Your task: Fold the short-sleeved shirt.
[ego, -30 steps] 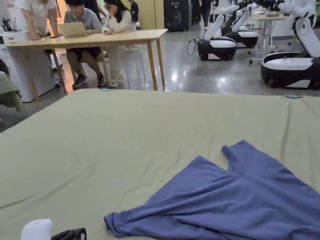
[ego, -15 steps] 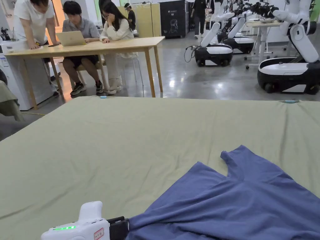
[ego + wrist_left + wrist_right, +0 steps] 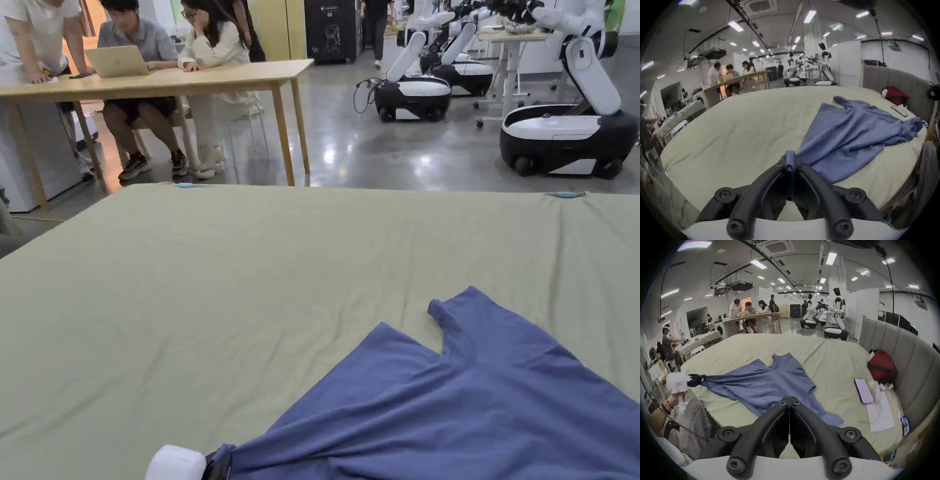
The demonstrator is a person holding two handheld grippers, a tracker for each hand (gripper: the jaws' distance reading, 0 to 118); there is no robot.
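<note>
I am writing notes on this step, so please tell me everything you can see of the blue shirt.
The blue shirt looks like soft, thin knit cloth with short sleeves. It lies unfolded and creased on the green sheet, spread toward one sleeve at the far side. The left hand-held gripper has its jaws shut on one bunched corner, which pulls the cloth into long folds. The right hand-held gripper is shut over the near edge; a grip there cannot be confirmed.
</note>
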